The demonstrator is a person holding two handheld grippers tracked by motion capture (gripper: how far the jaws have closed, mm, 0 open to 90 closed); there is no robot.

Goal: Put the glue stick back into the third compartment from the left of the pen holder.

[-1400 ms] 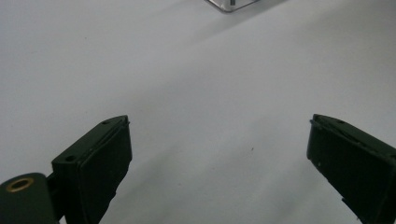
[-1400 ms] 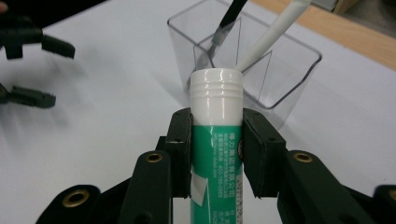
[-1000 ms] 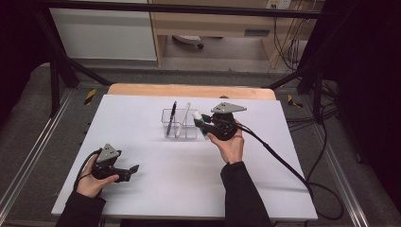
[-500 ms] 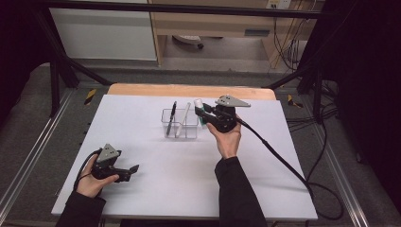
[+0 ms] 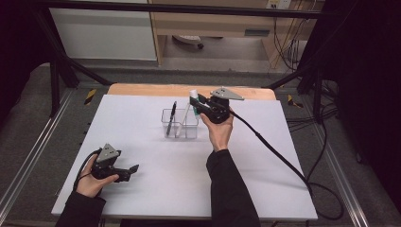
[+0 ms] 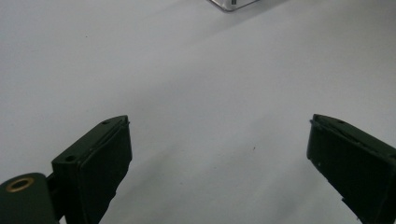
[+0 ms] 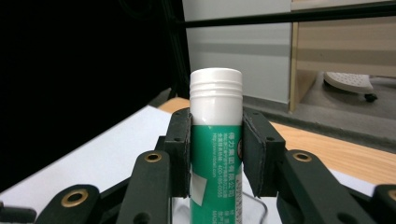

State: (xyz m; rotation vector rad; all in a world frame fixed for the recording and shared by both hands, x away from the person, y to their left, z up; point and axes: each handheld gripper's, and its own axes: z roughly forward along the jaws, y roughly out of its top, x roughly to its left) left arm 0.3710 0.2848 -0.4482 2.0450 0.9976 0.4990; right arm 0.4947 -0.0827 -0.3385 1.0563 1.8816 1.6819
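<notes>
My right gripper is shut on a green glue stick with a white cap, held upright. It hovers at the right rear of a clear plastic holder in the middle of the white table. A black pen and a white pen lean inside that holder. My left gripper rests low at the table's front left, open, with only bare table between its jaws. A corner of the clear holder shows at the top of the left gripper view.
The white table top has a wooden strip along its far edge. The right gripper's black cable trails across the table to the right and off its edge. Metal frame rails run along both sides.
My right gripper has carried the glue stick away from the person, from just right of the holder toward its rear right corner. The left gripper has stayed put.
</notes>
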